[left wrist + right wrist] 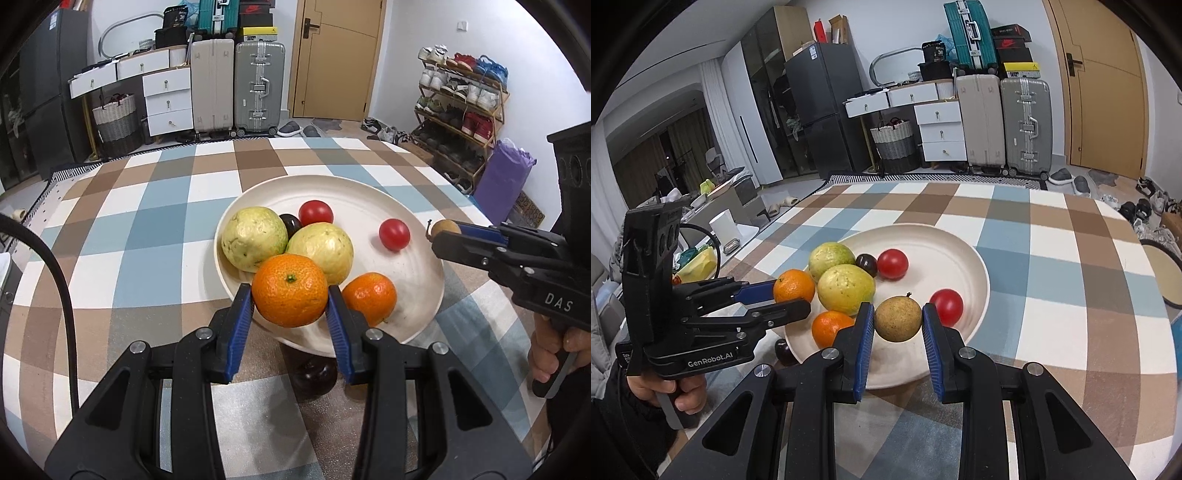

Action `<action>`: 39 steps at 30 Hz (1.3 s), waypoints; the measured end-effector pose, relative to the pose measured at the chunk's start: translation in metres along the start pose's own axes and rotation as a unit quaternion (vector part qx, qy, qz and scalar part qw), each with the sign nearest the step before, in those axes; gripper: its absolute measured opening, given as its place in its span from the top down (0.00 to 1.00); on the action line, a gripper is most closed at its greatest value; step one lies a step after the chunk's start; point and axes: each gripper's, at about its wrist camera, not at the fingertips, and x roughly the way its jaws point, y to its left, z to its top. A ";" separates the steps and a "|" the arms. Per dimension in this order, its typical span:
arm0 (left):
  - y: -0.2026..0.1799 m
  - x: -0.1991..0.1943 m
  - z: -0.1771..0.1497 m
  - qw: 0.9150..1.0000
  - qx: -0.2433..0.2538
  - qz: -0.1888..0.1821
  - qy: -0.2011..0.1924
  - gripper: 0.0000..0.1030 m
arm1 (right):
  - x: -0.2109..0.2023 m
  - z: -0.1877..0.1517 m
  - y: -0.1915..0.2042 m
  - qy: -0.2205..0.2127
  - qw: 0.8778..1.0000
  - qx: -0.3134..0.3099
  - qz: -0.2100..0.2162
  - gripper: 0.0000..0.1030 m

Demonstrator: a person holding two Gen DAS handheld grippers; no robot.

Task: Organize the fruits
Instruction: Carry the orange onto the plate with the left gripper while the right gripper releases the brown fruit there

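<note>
A cream plate [369,195] [945,240] on the checked tablecloth holds two green-yellow guavas [255,238] [846,288], two red tomatoes [394,234] [893,263], a dark plum [290,224] [867,263] and an orange [369,297] [829,326]. My left gripper [290,295] [783,295] is shut on a second orange [290,290] [794,285] above the plate's near rim. My right gripper [898,319] [445,236] is shut on a brown round fruit [898,318] [445,228] above the plate's right edge. A dark red fruit [316,374] [785,350] lies on the cloth beside the plate.
The checked tablecloth [147,221] [1071,277] covers the table. Behind it stand suitcases [236,85], white drawers [166,99], a shoe rack [461,110] and a door [332,55]. A fridge [823,107] stands far left in the right wrist view.
</note>
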 end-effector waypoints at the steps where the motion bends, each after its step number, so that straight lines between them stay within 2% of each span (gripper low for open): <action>1: -0.001 0.001 0.000 1.000 0.003 0.002 0.001 0.64 | 0.002 -0.001 -0.001 0.003 1.000 0.001 0.000 0.74; 17: -0.005 0.009 -0.001 1.000 -0.003 -0.007 0.005 0.64 | 0.012 -0.006 0.000 0.018 1.000 0.003 -0.018 0.74; 39: -0.001 0.018 0.005 1.000 -0.010 0.001 0.006 0.64 | 0.018 -0.007 -0.006 0.023 0.999 0.014 -0.040 0.74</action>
